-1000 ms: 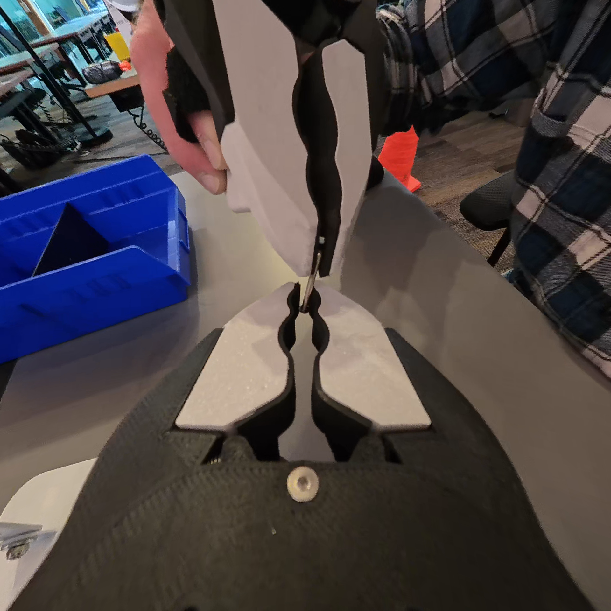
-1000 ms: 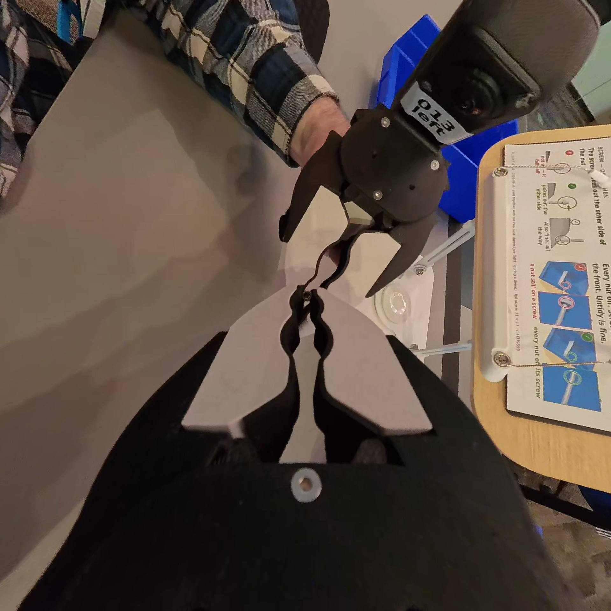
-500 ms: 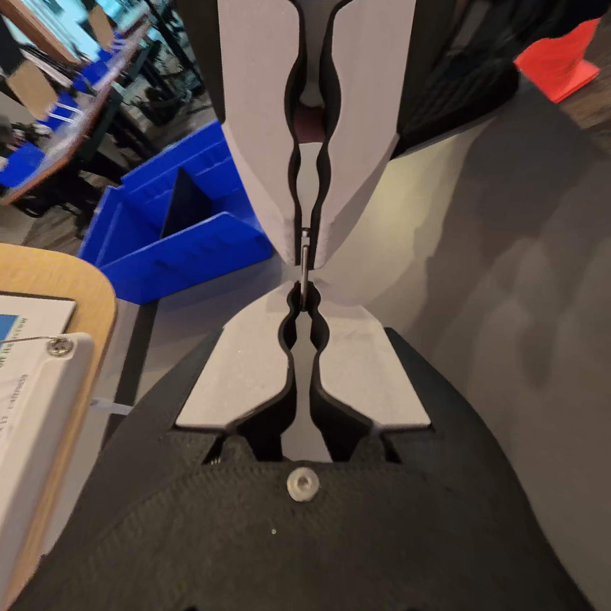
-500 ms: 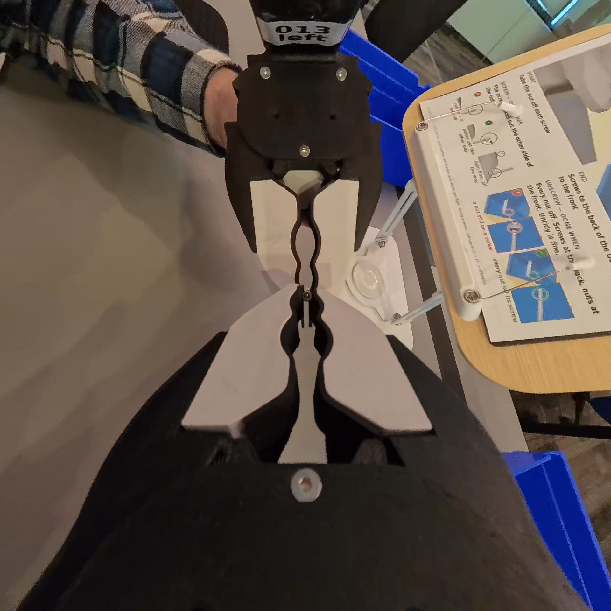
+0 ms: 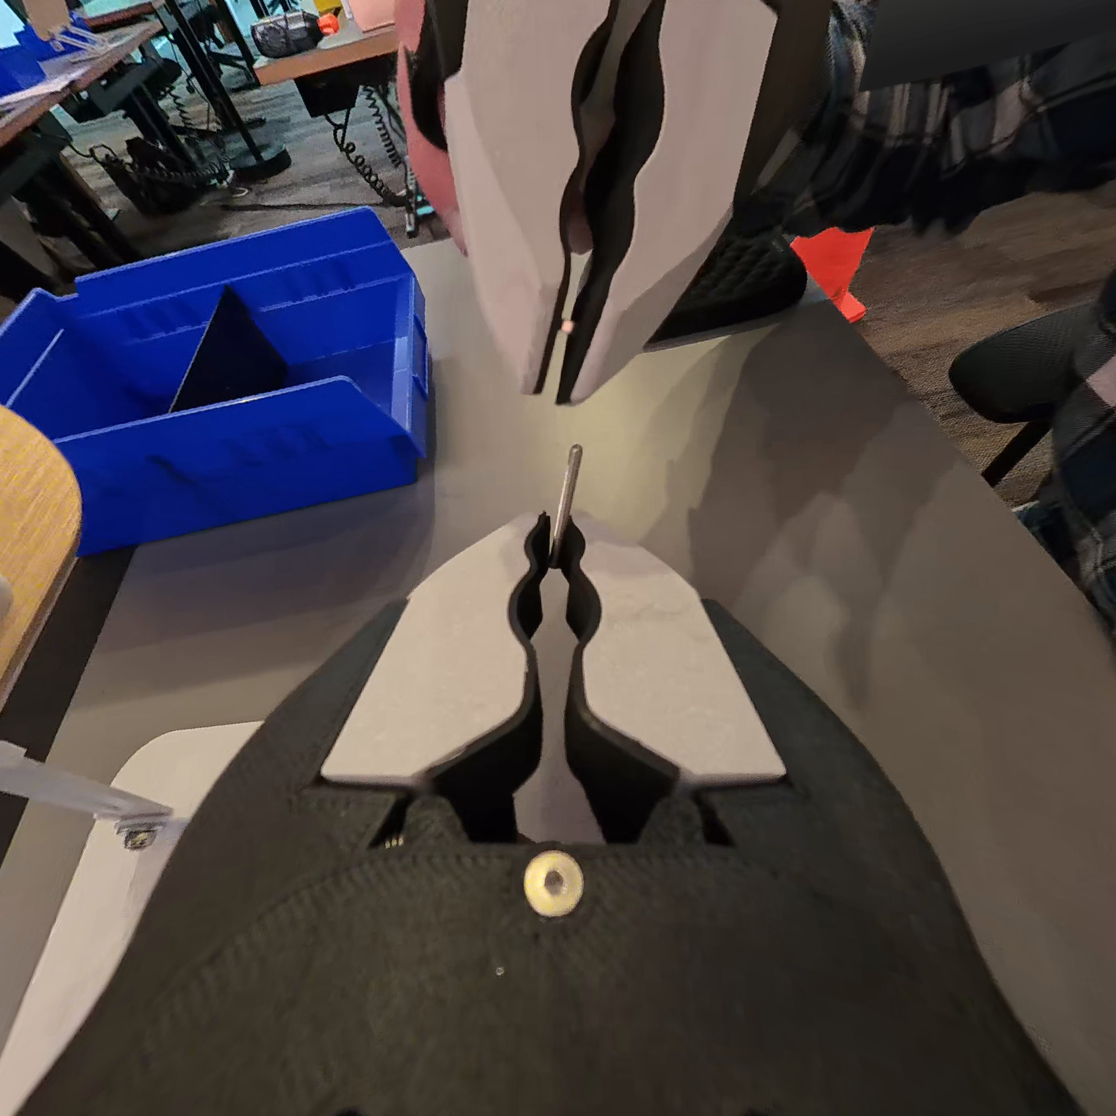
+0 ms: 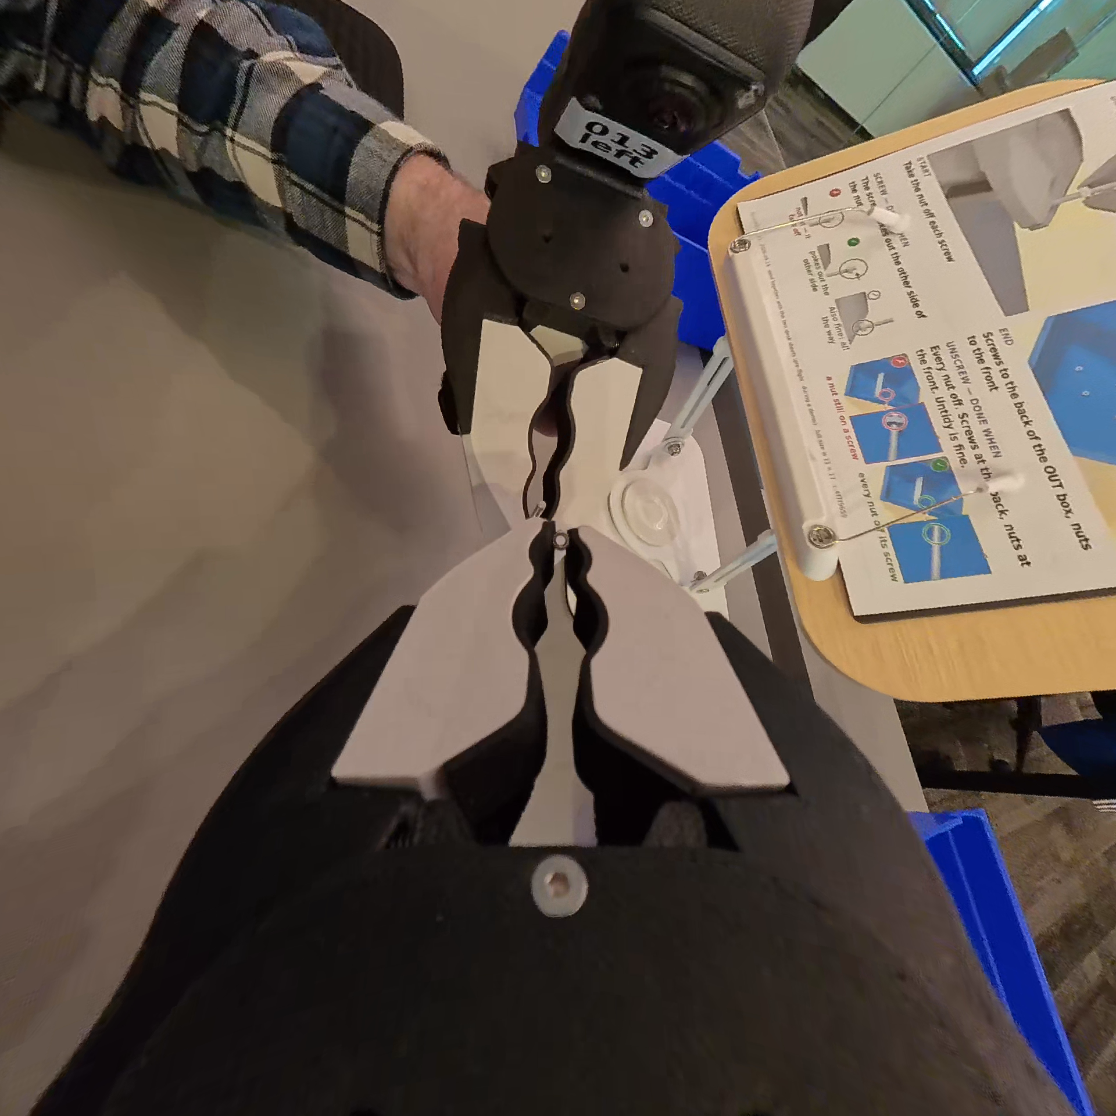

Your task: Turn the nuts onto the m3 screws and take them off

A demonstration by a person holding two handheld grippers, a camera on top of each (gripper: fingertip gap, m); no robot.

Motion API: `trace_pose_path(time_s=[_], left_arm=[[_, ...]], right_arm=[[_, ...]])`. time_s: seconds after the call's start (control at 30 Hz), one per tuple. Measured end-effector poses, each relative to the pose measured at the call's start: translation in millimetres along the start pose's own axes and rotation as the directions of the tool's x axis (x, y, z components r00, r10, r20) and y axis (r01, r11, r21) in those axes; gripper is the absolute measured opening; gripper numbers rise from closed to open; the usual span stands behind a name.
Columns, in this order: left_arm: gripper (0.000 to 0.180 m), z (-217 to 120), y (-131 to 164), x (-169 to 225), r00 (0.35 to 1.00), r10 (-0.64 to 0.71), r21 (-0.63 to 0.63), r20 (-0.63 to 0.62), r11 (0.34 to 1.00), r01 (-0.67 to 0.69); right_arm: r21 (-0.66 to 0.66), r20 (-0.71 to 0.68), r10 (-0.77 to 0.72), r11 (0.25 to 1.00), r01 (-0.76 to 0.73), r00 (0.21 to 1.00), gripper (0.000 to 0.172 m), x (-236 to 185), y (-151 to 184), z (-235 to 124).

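Screw [image 5: 567, 501] clear in left view; nut [image 6: 560, 539] only right.

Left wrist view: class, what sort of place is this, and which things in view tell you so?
Probably a shared workshop or lab. Behind the grey table stand work desks with coiled cables on a carpeted floor, and a blue parts bin sits on the table. An orange cone stands beyond it.

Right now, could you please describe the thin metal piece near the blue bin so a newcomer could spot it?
Right of the blue bin, above the grey table, sits the left hand-held gripper. Pinched in its tips is the screw: the only slim, bare silver shaft, pointing toward the opposite gripper.
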State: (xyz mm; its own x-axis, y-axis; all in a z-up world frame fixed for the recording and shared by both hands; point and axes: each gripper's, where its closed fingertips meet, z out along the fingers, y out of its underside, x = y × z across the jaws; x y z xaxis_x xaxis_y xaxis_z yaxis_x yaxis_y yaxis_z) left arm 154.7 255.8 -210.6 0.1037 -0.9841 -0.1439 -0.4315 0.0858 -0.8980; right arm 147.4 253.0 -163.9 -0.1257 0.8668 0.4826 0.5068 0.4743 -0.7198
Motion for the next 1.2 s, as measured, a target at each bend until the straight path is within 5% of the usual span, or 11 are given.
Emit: trace_pose_path(time_s=[0.27,0.47,0.77,0.97,1.13,1.2], left_arm=[[0.003,-7,-1,-9,0.999,-0.032,0.025,0.018,0.999,0.031],[0.003,-3,1,-9,0.999,-0.04,0.009,0.009,0.999,0.04],[0.003,4,9,-10,0.998,-0.055,-0.021,0.004,0.998,0.055],[0.003,3,13,-13,0.998,-0.07,-0.021,0.001,0.997,0.07],[0.003,5,15,-14,0.997,-0.078,-0.026,0.007,0.997,0.078],[0.003,6,14,-14,0.997,-0.082,-0.022,0.011,0.996,0.083]], right_arm=[[-0.068,-0.159,0.091,0.992,-0.103,0.983,0.005,52,35,-50],[-0.207,-0.269,0.329,0.898,-0.388,0.905,0.005,103,140,-84],[-0.479,-0.242,0.546,0.652,-0.588,0.802,0.005,93,268,-54],[-0.545,-0.233,0.605,0.567,-0.617,0.761,0.015,88,290,-48],[-0.522,-0.276,0.575,0.583,-0.623,0.77,0.029,98,280,-59],[-0.472,-0.297,0.527,0.645,-0.602,0.797,0.026,104,255,-66]])
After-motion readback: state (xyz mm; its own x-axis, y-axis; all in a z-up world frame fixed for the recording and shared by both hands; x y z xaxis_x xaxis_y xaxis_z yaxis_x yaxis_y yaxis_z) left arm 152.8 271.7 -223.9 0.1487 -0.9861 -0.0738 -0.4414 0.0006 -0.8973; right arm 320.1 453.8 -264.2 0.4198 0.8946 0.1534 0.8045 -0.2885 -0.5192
